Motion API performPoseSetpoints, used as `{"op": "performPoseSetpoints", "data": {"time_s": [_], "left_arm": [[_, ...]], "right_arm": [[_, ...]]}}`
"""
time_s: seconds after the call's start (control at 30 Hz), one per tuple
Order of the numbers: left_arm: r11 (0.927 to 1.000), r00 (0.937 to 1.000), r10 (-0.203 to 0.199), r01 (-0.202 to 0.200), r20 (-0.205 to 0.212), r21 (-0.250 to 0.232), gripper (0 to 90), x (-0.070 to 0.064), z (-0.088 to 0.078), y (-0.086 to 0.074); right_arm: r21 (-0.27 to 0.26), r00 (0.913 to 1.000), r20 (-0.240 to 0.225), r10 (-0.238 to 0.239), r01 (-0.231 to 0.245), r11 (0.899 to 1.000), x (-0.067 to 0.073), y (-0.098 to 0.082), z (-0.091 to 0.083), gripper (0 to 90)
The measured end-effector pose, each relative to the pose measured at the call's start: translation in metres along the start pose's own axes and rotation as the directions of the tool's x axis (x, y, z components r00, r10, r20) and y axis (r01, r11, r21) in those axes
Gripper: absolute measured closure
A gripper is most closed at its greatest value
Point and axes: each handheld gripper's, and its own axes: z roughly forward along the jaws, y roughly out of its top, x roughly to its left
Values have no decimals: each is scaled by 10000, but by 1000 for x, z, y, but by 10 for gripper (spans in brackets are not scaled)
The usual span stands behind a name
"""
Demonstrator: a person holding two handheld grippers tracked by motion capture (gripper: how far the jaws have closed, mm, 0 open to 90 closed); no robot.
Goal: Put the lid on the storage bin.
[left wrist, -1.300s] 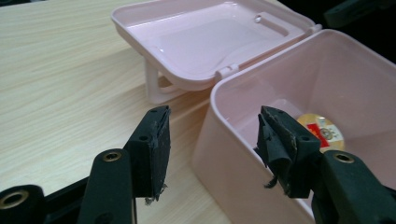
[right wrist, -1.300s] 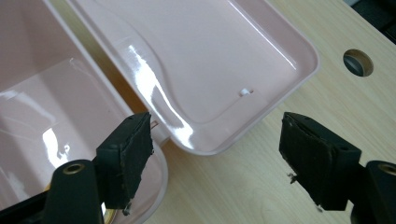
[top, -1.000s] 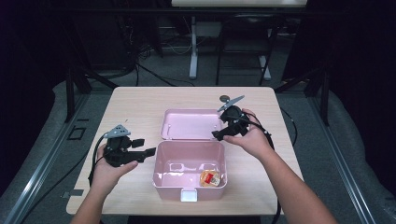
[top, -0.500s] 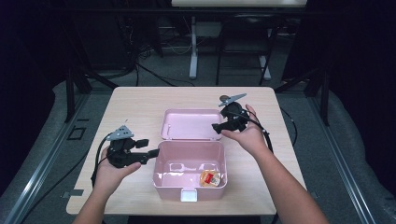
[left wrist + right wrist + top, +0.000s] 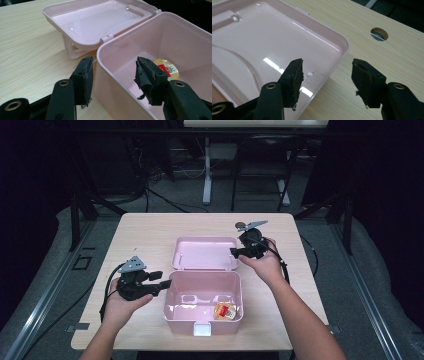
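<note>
Left gripper [image 5: 112, 72] jaws closing, straddling the box [image 5: 140, 50] wall, not yet pressing. Right gripper [image 5: 327, 75] closing, straddling the lid [image 5: 262, 37] rim, nothing grasped.

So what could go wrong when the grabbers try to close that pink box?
1. The right gripper straddles the lid's rim, its jaws just closing in but not yet pressing. A thin, glossy edge like that could slip out.
2. The left gripper straddles the wall of the box, also just closing in. If it grips badly, the box might slide on the table.
3. The small round packet inside may shift if the box jolts.
</note>
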Motion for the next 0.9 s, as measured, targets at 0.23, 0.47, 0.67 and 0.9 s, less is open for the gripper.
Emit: {"op": "performPoseSetpoints", "data": {"time_s": [0.23,0.47,0.67,0.9], "left_arm": [[9999,10000,-65,66,-67,98,530,0,2,-1],[9999,10000,-7,7,-2,144,570,-2,4,-2],[9998,9999,-111,110,85,134,574,-4,6,-2],[9998,9999,-66,67,-79,162,581,-3,6,-3]], "right_arm": [[-272,9994,154,308,-304,9992,-5,1,9,452],[-112,9949,-31,1012,-1013,9948,-9,1,20,500],[-354,9896,316,1402,-1391,9896,-9,1,28,544],[-339,9816,495,1845,-1830,9825,-8,3,38,582]]}}
